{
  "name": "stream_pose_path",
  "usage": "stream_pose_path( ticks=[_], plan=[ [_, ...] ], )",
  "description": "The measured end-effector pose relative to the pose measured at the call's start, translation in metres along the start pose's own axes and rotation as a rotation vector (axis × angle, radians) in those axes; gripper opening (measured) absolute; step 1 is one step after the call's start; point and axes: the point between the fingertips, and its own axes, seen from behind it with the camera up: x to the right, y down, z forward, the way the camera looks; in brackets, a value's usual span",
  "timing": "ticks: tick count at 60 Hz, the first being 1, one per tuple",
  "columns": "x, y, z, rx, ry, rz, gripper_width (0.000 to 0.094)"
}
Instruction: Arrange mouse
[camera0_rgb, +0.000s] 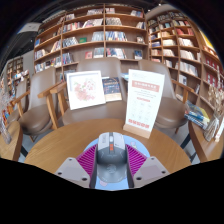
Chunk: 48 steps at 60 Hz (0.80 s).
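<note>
Gripping what, at the moment recorded?
Clenched on the mouse (112, 166): grey, rounded, pressed on both sides by the magenta pads (90, 160) of the gripper (112, 152).

Located where, relative to the furniture?
Held between the fingers, above the near rim of the round wooden table (55, 143); could not be judged whether touching the tabletop or lifted clear of it.

Stood beyond the fingers?
Seen on the table, a tall white placard (143, 100) with orange print, upright, just ahead and to the right. Placed farther back and to the left, a white-framed display board (84, 89), tilted backward. Set just beside that board, a smaller dark card (111, 86).

Ringed by what?
Flanked by a wooden chair (52, 102) on the left and a second chair (172, 103) on the right, both drawn close to the table. Backed by long bookshelves (100, 35), filled with rows of books, well apart from the table. Titles on the books and print on the placard too small to be read.
</note>
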Motion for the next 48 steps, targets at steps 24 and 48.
stream_pose_path(
  ticks=[24, 48],
  plan=[
    [0.031, 0.031, 0.032, -0.032, 0.035, -0.015, 0.0762],
    [0.026, 0.042, -0.164, 0.025, 0.068, -0.069, 0.0852]
  ],
)
